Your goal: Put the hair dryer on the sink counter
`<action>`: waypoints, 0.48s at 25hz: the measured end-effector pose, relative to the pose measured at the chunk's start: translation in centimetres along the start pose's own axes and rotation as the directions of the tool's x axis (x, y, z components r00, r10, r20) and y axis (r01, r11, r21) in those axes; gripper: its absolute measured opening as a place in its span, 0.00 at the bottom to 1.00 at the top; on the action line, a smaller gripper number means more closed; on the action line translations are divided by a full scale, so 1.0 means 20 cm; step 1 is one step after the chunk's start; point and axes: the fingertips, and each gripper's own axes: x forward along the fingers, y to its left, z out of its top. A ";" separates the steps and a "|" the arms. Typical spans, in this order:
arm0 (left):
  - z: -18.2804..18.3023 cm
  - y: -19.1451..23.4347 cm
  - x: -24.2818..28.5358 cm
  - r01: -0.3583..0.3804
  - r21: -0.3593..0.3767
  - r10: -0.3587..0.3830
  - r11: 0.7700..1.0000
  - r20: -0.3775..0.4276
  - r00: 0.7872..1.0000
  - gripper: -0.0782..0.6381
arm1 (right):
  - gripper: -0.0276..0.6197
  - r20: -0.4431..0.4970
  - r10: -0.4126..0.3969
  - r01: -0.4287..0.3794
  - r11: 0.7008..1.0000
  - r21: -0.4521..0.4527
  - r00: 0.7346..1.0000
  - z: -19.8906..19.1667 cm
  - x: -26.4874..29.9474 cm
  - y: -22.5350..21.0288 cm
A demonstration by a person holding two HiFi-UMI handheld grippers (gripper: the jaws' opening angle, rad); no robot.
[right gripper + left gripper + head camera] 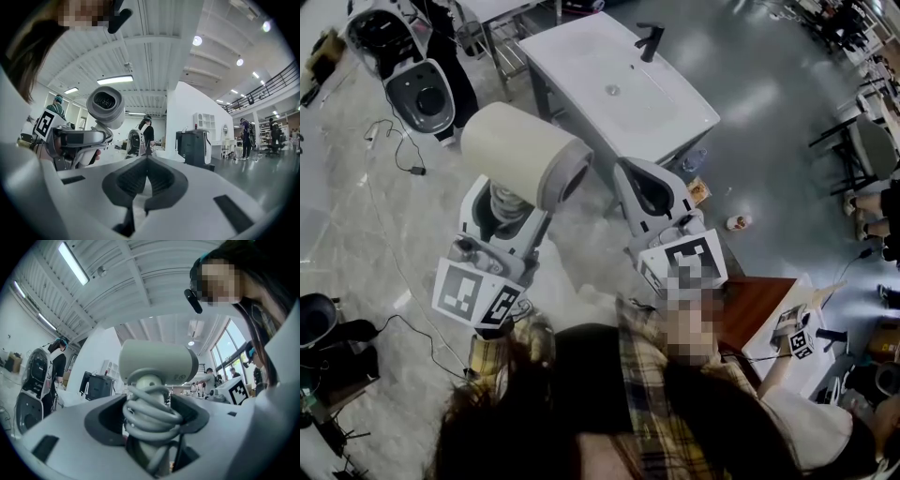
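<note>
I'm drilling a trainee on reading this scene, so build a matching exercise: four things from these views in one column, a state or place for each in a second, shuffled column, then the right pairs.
Things
1. beige barrel-shaped hair dryer
2. left gripper
3. right gripper
4. white rectangular sink counter

States or places
A. jaws together, nothing between them
B. stands ahead on the floor, black tap at its far edge
C. off the counter, grey cord wound round its handle
D. clamped on the dryer's handle

Pairs: 1-C, 2-D, 3-A, 4-B
</note>
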 end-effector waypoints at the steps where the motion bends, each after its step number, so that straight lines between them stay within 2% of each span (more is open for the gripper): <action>1: -0.01 0.03 0.02 0.003 -0.006 -0.003 1.000 0.004 1.000 0.53 | 0.07 -0.003 -0.002 0.002 1.000 0.000 1.000 -0.01 0.03 -0.01; 6: -0.05 0.25 0.17 0.039 -0.008 -0.039 0.999 0.005 0.999 0.53 | 0.07 -0.019 -0.028 0.029 1.000 0.006 0.999 -0.08 0.26 -0.08; 12: -0.05 0.62 0.46 0.112 -0.009 -0.112 0.994 0.002 0.994 0.53 | 0.07 -0.018 -0.087 0.087 0.996 0.012 0.996 -0.08 0.67 -0.22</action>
